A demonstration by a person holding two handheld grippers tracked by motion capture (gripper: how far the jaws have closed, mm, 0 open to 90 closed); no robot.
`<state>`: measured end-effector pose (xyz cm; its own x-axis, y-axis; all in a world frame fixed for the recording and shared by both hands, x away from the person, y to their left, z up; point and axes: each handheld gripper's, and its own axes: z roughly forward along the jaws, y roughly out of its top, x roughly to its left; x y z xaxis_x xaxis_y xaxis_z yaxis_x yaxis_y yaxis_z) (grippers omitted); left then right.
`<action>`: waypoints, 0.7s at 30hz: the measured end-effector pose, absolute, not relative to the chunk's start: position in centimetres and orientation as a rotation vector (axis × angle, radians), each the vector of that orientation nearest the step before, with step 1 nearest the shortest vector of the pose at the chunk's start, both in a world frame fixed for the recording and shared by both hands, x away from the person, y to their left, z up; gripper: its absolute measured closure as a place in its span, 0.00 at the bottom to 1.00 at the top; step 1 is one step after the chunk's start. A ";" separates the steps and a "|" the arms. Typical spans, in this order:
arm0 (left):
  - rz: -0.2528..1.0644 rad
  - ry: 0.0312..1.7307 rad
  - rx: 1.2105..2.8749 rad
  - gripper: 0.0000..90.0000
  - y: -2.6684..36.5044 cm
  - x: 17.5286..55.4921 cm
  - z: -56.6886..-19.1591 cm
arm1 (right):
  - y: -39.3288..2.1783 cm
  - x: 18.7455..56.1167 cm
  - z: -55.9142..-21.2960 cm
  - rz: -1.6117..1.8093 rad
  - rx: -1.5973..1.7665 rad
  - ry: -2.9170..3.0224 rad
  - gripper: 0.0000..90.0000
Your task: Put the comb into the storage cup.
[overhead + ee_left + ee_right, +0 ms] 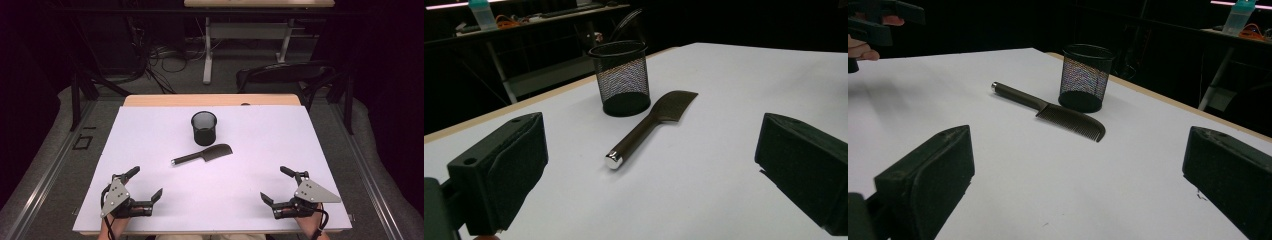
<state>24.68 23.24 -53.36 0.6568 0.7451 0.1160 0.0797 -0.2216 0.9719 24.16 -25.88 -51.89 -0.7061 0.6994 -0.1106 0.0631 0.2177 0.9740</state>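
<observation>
A dark comb [202,155] with a silver-capped handle lies flat near the middle of the white table [150,130], its handle end toward the left. Just behind it stands a black mesh cup [204,128], upright and with nothing seen inside. My left gripper [146,184] rests at the front left, jaws wide open and nothing between them. At the front right my right gripper [276,186] is open too, and bare. The left gripper view has the comb [649,127] and cup [621,77] ahead of the jaws; the right gripper view shows the comb [1050,111] and cup [1084,77] likewise.
The table's wooden far edge [210,100] borders a dark floor with cables, a chair [285,75] and a desk frame [245,35] behind. A bottle [1240,15] stands on a distant shelf. The other hand's gripper [878,25] appears at the top left of the right gripper view.
</observation>
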 end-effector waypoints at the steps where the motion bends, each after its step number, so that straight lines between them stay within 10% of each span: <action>1: 0.709 0.675 1.705 0.01 23.2 24.7 -53.4 | -25.8 24.2 -51.9 1.524 0.707 1.955 0.00; 21: 0.725 0.696 1.715 0.01 23.1 25.3 -52.8 | -25.8 24.5 -52.1 1.514 0.707 1.973 0.00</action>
